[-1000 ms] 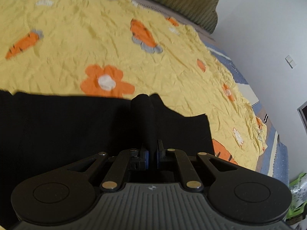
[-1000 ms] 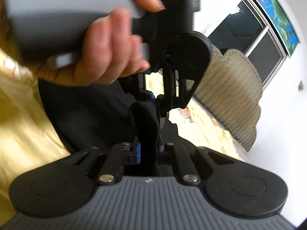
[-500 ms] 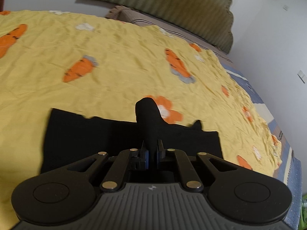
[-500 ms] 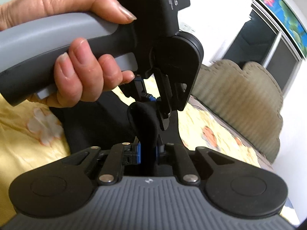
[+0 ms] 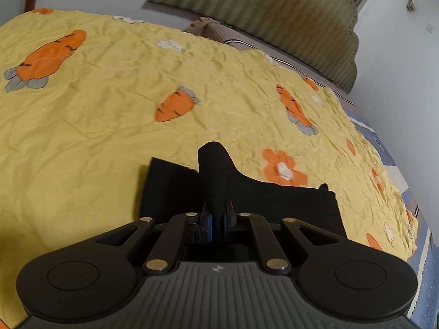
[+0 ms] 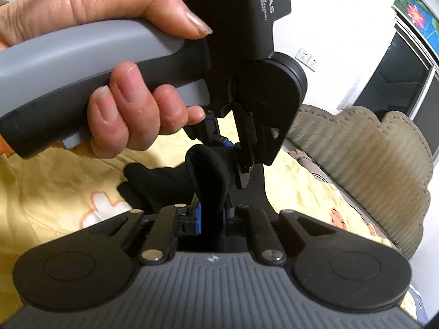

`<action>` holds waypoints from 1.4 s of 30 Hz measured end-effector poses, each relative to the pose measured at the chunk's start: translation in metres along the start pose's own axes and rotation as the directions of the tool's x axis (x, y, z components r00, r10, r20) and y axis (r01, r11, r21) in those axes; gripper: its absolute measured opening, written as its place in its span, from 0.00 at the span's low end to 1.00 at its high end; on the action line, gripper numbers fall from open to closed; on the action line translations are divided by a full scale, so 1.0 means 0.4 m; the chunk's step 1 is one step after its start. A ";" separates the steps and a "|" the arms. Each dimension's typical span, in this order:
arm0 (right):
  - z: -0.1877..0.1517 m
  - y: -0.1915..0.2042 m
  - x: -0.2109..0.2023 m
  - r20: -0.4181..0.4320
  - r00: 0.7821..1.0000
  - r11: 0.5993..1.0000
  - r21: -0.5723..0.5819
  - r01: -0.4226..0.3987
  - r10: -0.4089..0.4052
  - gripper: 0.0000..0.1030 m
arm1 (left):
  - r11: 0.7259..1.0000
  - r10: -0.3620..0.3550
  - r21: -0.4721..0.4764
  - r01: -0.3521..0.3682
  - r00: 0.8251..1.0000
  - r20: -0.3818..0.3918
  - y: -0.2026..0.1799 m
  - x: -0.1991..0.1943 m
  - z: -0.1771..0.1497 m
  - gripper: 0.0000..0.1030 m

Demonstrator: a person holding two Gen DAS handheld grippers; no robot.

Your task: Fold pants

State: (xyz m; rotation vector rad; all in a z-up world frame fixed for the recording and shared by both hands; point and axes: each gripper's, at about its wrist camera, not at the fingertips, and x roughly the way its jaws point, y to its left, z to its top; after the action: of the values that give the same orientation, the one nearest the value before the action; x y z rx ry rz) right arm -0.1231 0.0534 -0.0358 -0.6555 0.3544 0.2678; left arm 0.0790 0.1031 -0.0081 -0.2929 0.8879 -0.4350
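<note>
Where the black pants (image 5: 244,200) lie on the bed, much of them is hidden: the left wrist view shows only a dark, flat band of cloth with a squared corner at each end, its near part covered by the left tool (image 5: 216,213), and no seams or waistband can be made out in the black. A bunched fold of the cloth rises between this tool's blue pads, which are pressed together on it. In the right wrist view the right tool (image 6: 212,216) likewise pinches an upright hump of the same fabric (image 6: 208,175), and just beyond it the left tool (image 6: 219,139) hangs with its fingers angled down onto the cloth, so both grips sit close together. A hand (image 6: 109,82) wraps the grey handle, thumb along the top and fingers curled underneath; the wrist is cut off by the frame edge. Under the pants lies a wrinkled yellow bedspread (image 5: 109,104) printed with orange carrots and flowers. A ribbed olive headboard (image 5: 274,16) stands at the bed's far edge, and a blue patterned sheet (image 5: 422,252) shows along the right edge.
</note>
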 end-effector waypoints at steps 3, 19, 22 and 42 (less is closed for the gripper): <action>0.013 0.009 0.019 0.002 1.000 1.000 -0.008 -0.020 0.020 0.11 | 1.000 0.010 -0.008 -0.010 1.000 0.005 0.020 -0.006 -0.003 0.07; 0.001 -0.077 0.037 -0.055 0.984 0.985 0.047 -0.168 0.171 0.21 | 0.981 0.192 -0.034 -0.190 0.980 0.053 0.111 -0.063 -0.006 0.29; -0.005 -0.182 -0.005 -0.012 0.975 0.952 0.219 -0.213 0.221 0.24 | 0.968 0.248 0.006 -0.249 0.964 0.094 0.093 -0.077 0.008 0.29; -0.141 -0.309 0.054 -0.054 0.986 0.845 0.524 -0.108 0.160 0.38 | 0.953 0.212 0.185 -0.240 0.964 0.160 -0.063 0.076 0.000 0.29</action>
State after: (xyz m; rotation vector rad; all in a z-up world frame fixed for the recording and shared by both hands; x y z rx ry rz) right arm -0.0735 -0.0738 -0.0187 -0.1044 0.5428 0.2597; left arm 0.0897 0.0664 -0.0180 -0.0316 0.7245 -0.2849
